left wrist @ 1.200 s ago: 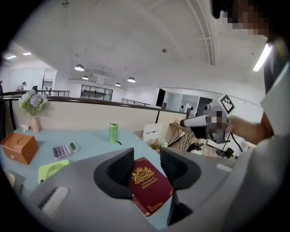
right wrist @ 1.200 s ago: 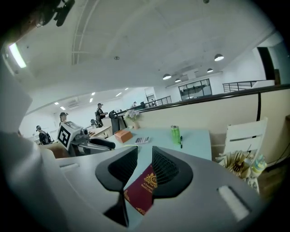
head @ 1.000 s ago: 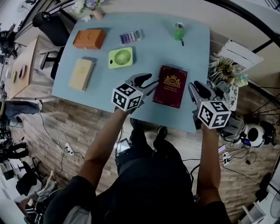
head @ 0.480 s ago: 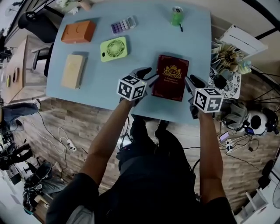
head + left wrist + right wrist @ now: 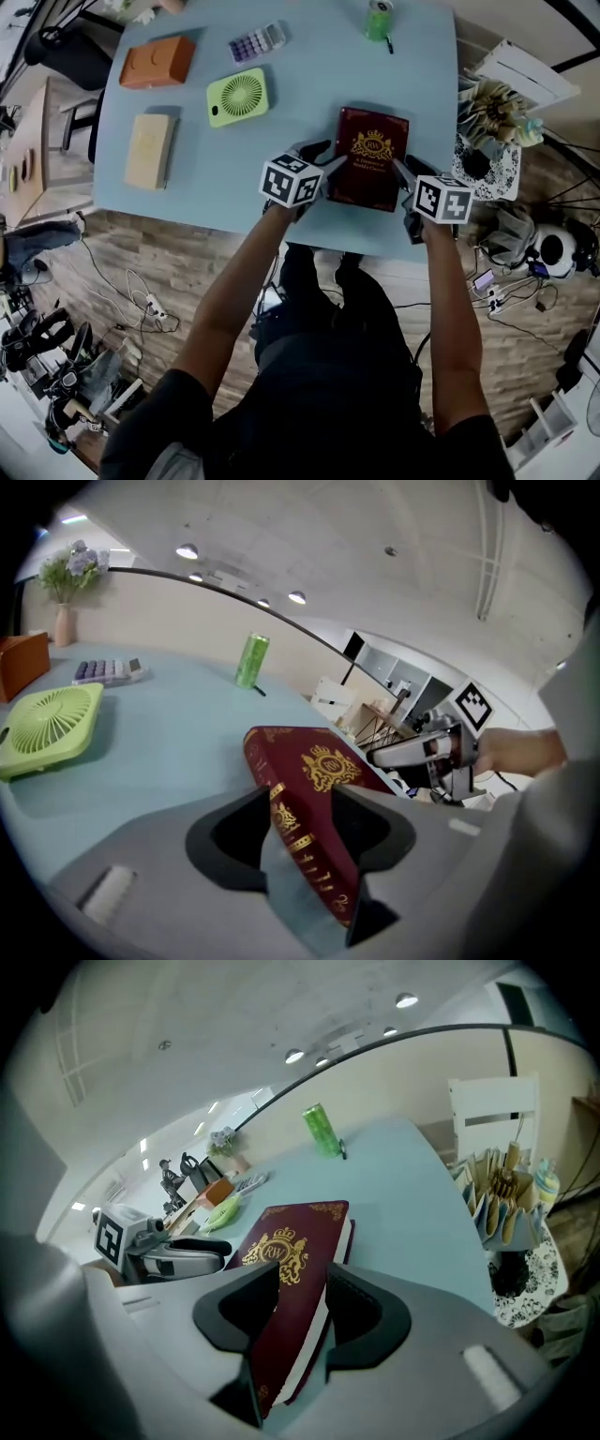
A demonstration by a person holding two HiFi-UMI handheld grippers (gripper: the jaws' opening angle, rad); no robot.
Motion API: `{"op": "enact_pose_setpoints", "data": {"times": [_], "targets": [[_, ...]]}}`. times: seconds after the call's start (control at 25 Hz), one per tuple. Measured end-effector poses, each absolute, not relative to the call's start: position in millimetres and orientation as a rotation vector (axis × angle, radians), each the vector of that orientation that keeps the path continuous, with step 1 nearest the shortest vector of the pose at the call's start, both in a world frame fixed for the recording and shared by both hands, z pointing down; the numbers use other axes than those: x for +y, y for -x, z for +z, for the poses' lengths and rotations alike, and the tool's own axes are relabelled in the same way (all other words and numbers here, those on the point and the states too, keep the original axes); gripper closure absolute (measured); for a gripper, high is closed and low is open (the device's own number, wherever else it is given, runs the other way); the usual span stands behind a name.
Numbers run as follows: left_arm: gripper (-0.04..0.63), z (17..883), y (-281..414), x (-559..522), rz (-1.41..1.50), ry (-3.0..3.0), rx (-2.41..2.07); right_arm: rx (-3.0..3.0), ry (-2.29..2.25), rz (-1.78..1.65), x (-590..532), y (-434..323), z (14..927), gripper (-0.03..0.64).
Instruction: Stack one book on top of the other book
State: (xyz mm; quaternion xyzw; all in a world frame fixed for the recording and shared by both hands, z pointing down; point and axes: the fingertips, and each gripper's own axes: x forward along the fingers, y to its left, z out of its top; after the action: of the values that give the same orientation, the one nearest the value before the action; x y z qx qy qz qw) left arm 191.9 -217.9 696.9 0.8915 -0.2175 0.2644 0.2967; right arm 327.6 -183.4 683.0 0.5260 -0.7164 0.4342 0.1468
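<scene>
Maroon book point(image 5: 373, 171), gold crest on its cover, on a pale-blue bench point(image 5: 309, 56). Left tongs point(image 5: 323, 159) clamp its 9 o'clock edge — right tongs point(image 5: 405, 171) its 3 o'clock edge.

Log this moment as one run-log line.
left gripper: shut on red book, spine side | right gripper: shut on red book, page side | tan book: far left, unstacked
</scene>
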Motion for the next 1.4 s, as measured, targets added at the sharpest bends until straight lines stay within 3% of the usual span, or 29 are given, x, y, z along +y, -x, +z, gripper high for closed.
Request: {"op": "enact_pose_setpoints", "data": {"times": [0.4, 0.76, 1.4], "targets": [[0.374, 714, -195, -216, 0.626, -2.286, -0.558, -2.027, -1.503, 1.353, -181, -321, 706, 0.479], [0.379, 698, -176, -218, 0.628, -2.324, -0.661, -2.065, -1.454, 1.396, -184, -306, 687, 0.529], [0.402, 626, -63, -265, 0.548, -2.43, -0.976, -2.214, -1.341, 1.263, -230, -199, 628, 0.551]]}}
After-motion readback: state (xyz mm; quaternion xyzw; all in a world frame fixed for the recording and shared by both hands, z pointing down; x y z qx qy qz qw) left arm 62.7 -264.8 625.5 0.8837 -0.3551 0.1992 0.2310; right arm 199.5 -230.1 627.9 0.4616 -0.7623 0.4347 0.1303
